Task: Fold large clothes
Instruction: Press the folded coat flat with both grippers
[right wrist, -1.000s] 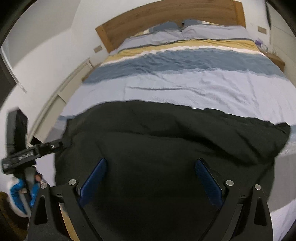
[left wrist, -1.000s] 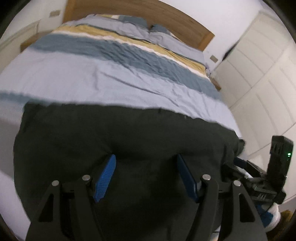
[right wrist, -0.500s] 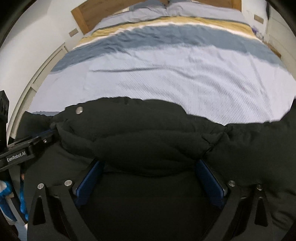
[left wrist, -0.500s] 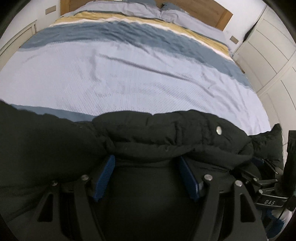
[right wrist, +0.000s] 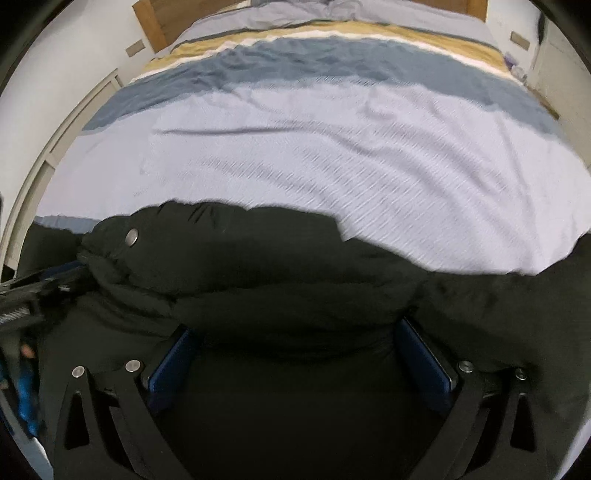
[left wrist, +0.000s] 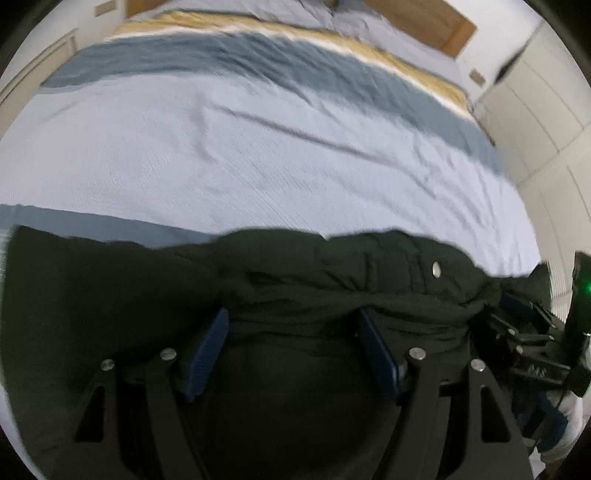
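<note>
Left gripper [left wrist: 291, 332] and right gripper [right wrist: 295, 350] stand wide, each astride a bunched roll of the black coat [left wrist: 332, 266], which has come from spread flat to doubled at 6 o'clock on the bed [left wrist: 258, 166]; first fold appears laid.

A matt black padded cloth coat [left wrist: 332, 266], puffy and creased, carried a shiny metal snap [left wrist: 436, 268]. The striped bedcover [left wrist: 258, 155] was finely ribbed, wrinkled cloth. The headboard [right wrist: 166, 18] was smooth brown wood. Ridged blue pads [left wrist: 208, 350] sat on matt black fingers with bright metal pins.
</note>
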